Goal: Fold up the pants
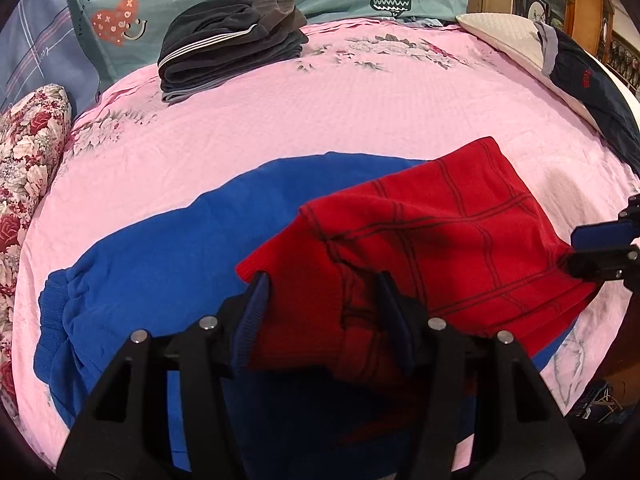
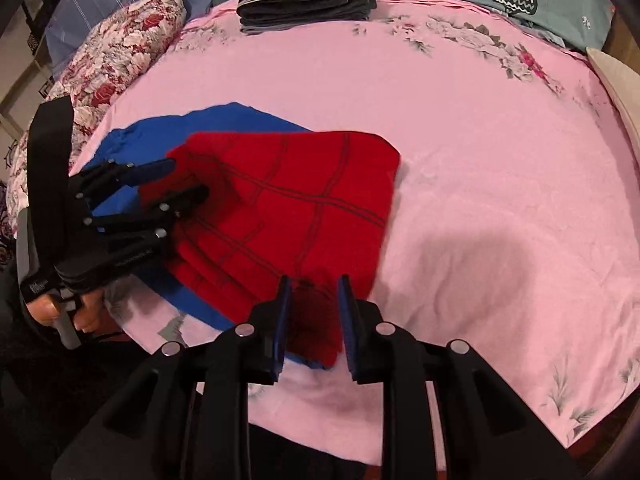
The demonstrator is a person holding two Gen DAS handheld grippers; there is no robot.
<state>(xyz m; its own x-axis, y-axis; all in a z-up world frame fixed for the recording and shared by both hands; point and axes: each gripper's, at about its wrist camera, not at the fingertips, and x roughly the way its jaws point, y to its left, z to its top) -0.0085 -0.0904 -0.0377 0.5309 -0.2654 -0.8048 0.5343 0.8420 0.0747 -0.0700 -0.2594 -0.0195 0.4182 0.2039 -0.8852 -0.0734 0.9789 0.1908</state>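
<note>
The pants lie on the pink bedsheet (image 1: 360,112), a red section with dark lines (image 1: 460,232) folded over a blue section (image 1: 160,248). My left gripper (image 1: 322,284) is shut on a thick bunch at the red section's near left edge. In the right wrist view that left gripper (image 2: 184,179) comes in from the left, clamping the same red edge (image 2: 280,208). My right gripper (image 2: 314,284) is shut on the red section's near corner, with blue cloth (image 2: 200,304) showing beneath. From the left wrist view the right gripper (image 1: 576,248) pinches the red cloth at the far right.
A stack of dark folded clothes (image 1: 232,40) sits at the back of the bed. A floral pillow (image 1: 28,160) lies on the left, and a white pillow (image 1: 504,36) with a dark garment (image 1: 592,88) on the right. A hand (image 2: 60,308) holds the left gripper's handle.
</note>
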